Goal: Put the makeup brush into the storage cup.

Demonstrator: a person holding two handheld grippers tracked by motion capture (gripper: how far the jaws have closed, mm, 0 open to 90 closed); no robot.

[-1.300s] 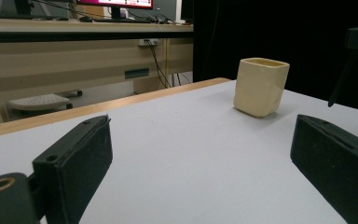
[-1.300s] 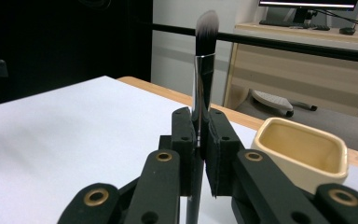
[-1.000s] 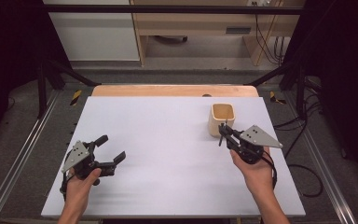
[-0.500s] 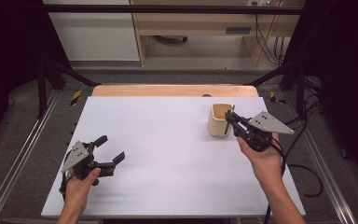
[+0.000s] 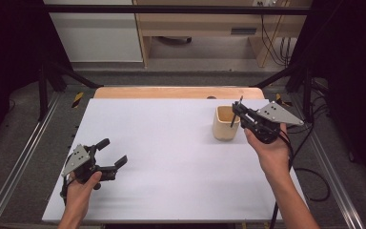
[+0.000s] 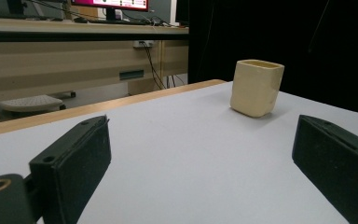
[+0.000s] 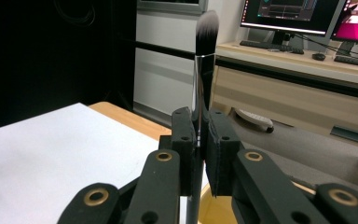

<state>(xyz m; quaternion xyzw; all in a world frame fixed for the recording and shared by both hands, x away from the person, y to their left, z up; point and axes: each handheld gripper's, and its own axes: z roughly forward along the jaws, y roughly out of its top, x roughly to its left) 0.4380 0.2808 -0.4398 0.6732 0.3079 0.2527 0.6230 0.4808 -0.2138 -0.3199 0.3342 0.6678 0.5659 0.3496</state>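
Seen from above, the right gripper (image 5: 238, 110) is held off the table at about two o'clock on the white table (image 5: 171, 157), its jaws clamped on the thin dark handle of a makeup brush (image 5: 234, 116). The brush stands almost upright, leaning a little, with its upper end near twelve o'clock and its lower end over the open mouth of the beige cup (image 5: 226, 123); whether that end touches the cup's inside cannot be told. In the right gripper view the two jaws press together on the brush (image 7: 200, 79), whose soft tip of dark bristles fading to white points to twelve o'clock above a shiny metal collar, while the rim of the cup (image 7: 214, 205) shows just beneath the jaws at six o'clock. The cup sits on the table at roughly one o'clock, just beside the right gripper on its nine o'clock side and near the wooden strip (image 5: 171, 92) along the far edge. The left gripper (image 5: 112, 157) rests low at about eight o'clock, well apart from the cup, its jaws spread with nothing between them. In the left gripper view those black jaws stand wide at either side, and the cup (image 6: 256, 87) stands upright on the bare sheet toward one o'clock.
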